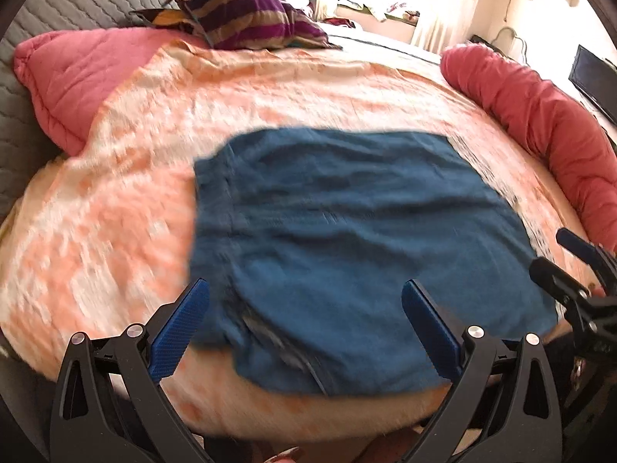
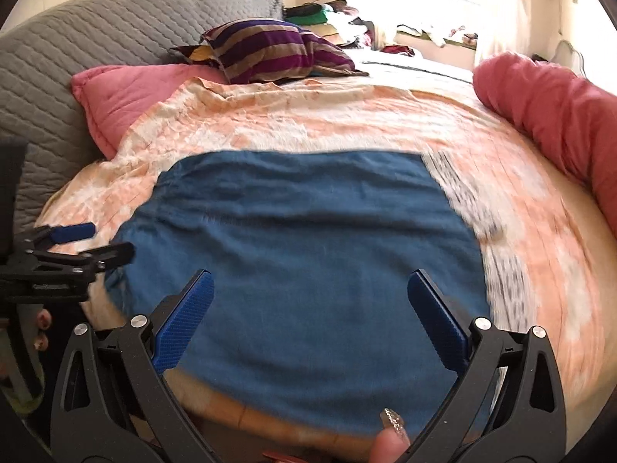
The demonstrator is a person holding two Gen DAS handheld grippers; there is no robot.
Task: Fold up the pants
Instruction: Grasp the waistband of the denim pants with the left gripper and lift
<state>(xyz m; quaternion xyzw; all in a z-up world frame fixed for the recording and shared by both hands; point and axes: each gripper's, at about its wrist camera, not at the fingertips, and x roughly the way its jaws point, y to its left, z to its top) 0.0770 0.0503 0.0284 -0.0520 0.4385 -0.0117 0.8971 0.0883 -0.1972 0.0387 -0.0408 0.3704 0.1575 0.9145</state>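
Observation:
Blue pants [image 1: 347,239] lie folded into a rough rectangle on the peach bedspread [image 1: 115,208]; they also show in the right wrist view [image 2: 308,254]. My left gripper [image 1: 304,297] is open and empty, above the pants' near left edge. My right gripper [image 2: 310,289] is open and empty, above the pants' near middle. The right gripper shows at the right edge of the left wrist view [image 1: 570,266]. The left gripper shows at the left edge of the right wrist view [image 2: 77,243].
A pink pillow [image 1: 73,77] and a striped pillow [image 1: 246,15] lie at the head of the bed by the grey quilted headboard [image 2: 77,58]. A red rolled blanket [image 1: 540,115] runs along the right side. Clothes are piled by the window [image 2: 339,19].

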